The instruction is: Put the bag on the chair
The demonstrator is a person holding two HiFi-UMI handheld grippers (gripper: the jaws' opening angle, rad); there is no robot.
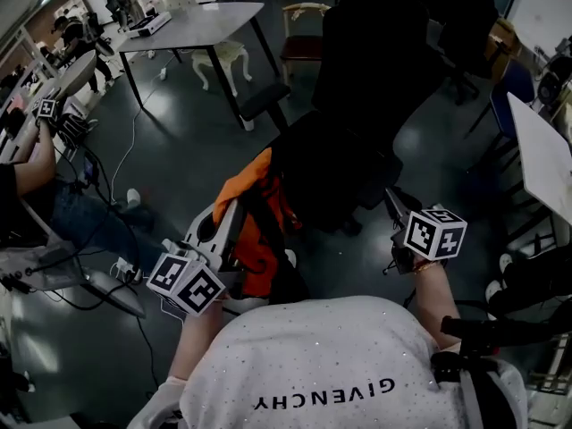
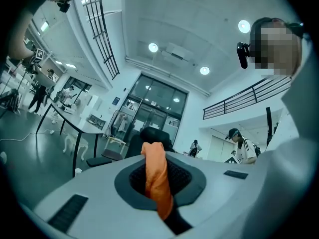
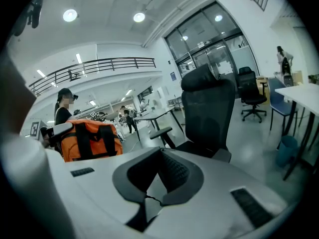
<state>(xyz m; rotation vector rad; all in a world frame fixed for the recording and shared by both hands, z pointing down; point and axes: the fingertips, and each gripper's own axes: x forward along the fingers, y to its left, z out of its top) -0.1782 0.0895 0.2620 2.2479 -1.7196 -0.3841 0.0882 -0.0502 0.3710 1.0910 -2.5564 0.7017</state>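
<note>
An orange bag (image 1: 255,231) with black straps hangs in front of me, just left of a black office chair (image 1: 357,150). My left gripper (image 1: 234,217) is shut on the bag's orange strap (image 2: 157,178), which stands up between its jaws in the left gripper view. My right gripper (image 1: 391,206) is near the chair's seat on the right, with its jaws together and nothing between them. The right gripper view shows the chair (image 3: 209,113) straight ahead and the bag (image 3: 92,139) at left, apart from the right gripper (image 3: 160,171).
A grey table (image 1: 192,25) stands at the back left with a white stool (image 1: 219,61) under it. A white table (image 1: 545,150) lies at the right edge. A seated person (image 1: 36,168) works at the far left. Cables cross the dark floor (image 1: 179,141).
</note>
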